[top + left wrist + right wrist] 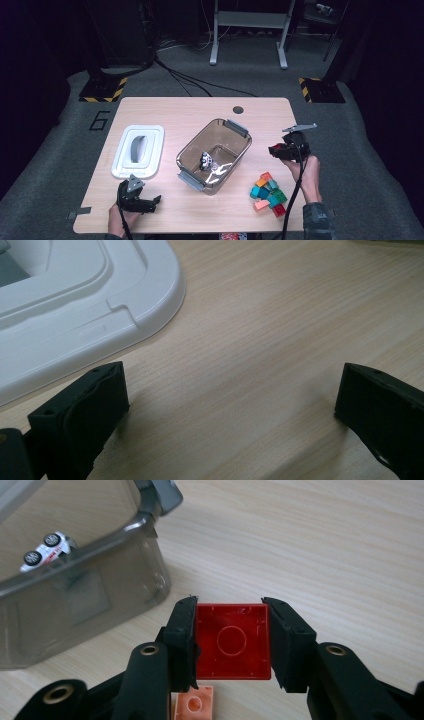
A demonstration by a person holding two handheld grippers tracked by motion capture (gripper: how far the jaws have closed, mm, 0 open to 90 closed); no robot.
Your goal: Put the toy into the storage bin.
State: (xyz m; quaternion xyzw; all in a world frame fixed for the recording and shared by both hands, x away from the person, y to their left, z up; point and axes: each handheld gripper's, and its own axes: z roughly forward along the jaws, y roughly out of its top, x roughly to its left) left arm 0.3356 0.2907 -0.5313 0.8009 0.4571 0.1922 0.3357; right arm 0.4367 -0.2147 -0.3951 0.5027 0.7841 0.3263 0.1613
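Observation:
My right gripper (pixel 230 642) is shut on a red block (pixel 232 641), its hollow underside facing the camera. In the high view this gripper (pixel 278 150) hangs above the table, right of the clear brown bin (pixel 192 150), with the red block (pixel 275 149) showing at its tip. A small white toy car (pixel 47 550) lies inside the bin (pixel 120 575); the high view shows the car (pixel 206 160) near the bin's middle. My left gripper (pixel 230 410) rests low over bare wood, jaws wide apart and empty, seen at the front left (pixel 150 202).
A white lid (pixel 120 155) with a grey handle lies left of the bin; its corner (pixel 150 305) is close to my left gripper. Several coloured blocks (pixel 267 195) sit in a pile at the front right. A salmon block (pixel 195 707) lies below the red one.

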